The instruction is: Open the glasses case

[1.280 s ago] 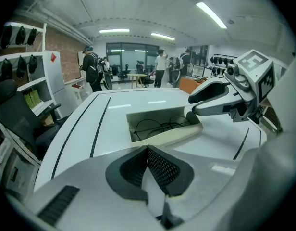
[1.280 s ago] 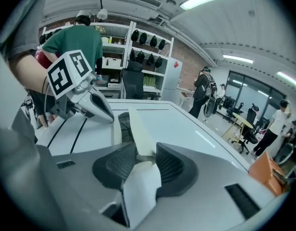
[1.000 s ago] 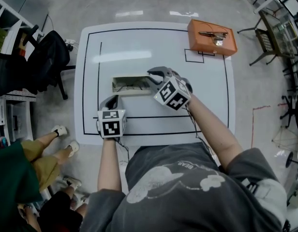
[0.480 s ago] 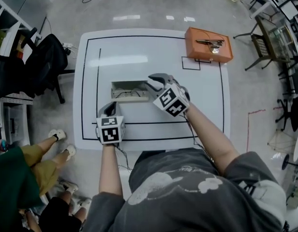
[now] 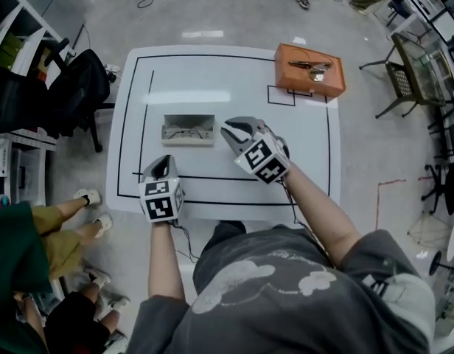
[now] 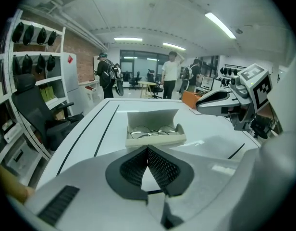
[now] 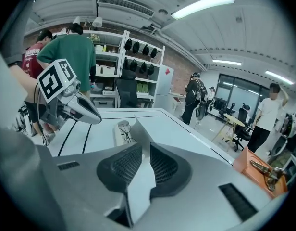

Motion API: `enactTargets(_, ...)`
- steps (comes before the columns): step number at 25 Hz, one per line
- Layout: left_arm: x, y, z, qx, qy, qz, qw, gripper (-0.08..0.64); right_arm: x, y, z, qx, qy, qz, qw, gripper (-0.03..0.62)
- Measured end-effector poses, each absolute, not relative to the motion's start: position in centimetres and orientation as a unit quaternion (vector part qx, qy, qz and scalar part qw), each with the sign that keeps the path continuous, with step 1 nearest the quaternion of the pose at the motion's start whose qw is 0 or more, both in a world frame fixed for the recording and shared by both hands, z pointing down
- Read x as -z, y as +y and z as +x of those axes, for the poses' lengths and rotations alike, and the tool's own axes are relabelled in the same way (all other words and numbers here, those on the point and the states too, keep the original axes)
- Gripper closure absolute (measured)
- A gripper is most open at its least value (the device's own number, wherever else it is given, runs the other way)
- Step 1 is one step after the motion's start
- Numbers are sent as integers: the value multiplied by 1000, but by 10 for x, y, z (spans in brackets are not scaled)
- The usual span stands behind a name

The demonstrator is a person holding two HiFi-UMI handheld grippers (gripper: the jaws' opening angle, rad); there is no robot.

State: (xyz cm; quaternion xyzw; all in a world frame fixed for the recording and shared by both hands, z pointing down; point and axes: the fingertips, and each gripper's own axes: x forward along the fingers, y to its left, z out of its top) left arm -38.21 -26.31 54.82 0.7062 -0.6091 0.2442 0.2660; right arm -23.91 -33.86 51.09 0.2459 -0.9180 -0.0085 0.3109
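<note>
The beige glasses case (image 5: 188,130) lies open on the white table (image 5: 301,146), lid raised, wire-framed glasses inside (image 6: 153,130). My left gripper (image 5: 162,167) hovers near the table's front edge, short of the case, jaws shut and empty (image 6: 148,149). My right gripper (image 5: 228,130) hangs just right of the case's right end, clear of it. Its jaws have just been closing and stand a narrow slit apart with nothing between them (image 7: 143,150). In the right gripper view the case (image 7: 123,131) shows ahead, with the left gripper (image 7: 85,112) beyond it.
An orange box (image 5: 309,71) with a metal tool on top sits at the table's far right corner. A black office chair (image 5: 72,87) stands left of the table. People stand at the near left (image 5: 35,249) and farther off in the room (image 6: 171,76).
Both grippers have drawn back from the case and risen. The right gripper's tips, which were at the case's right end, are now apart from it. The case stays open.
</note>
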Motion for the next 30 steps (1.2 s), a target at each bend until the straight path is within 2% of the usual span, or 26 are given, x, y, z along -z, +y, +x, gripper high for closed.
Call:
enactTargets(6,-510,-242,-352,-214,-641,700,230,558,-489,-312,-208,26,-924,243,295,589)
enactTargets(21,-453,-162,-259,-159,-690,682,181,558,-446,-241,-124,22,-948,222,227,592)
enactTargets(30,-447,-108,-204,-147,-708,670,169,558,-449,-189,-76,39,-954,190,230,594)
